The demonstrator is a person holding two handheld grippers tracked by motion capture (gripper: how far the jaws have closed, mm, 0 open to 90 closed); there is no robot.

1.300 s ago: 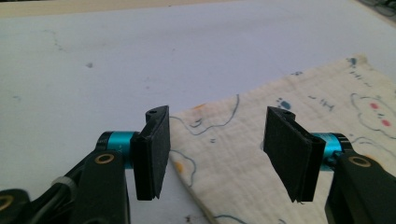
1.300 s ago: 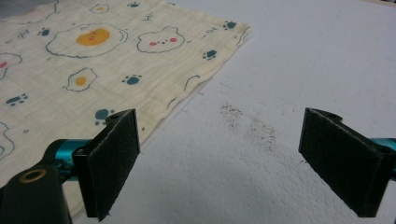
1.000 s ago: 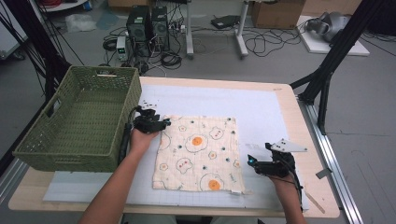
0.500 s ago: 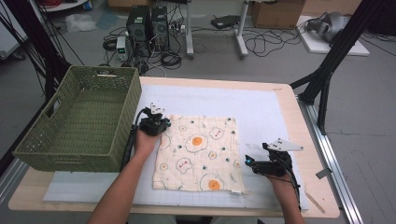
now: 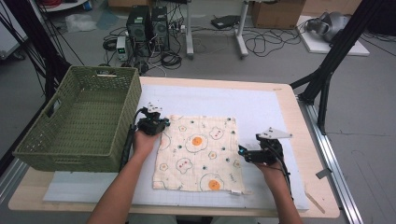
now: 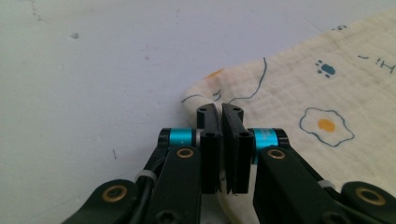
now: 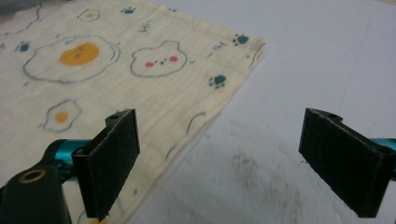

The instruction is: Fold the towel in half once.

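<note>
Your left gripper [image 6: 222, 112] has just closed its fingers on the far left corner of the soft, light, limp cloth [image 5: 201, 151] lying flat on the tabletop [image 5: 261, 105], while your right gripper [image 7: 219, 163] stands with fingers open at its right edge, the hem between them; judged best gripped there.

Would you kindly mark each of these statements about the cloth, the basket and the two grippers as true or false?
1. The left gripper is shut on the cloth. True: its fingers pinch the cloth's edge near a corner.
2. The right gripper already grips the cloth. False: its fingers stand wide apart, nothing pinched between them.
3. The cloth lies inside the green basket. False: it lies spread on the table mat, beside the basket.
4. The cloth is printed with fried eggs and paw prints. True.
5. The basket stands at the right gripper's side of the table. False: it stands beside the left gripper.
</note>
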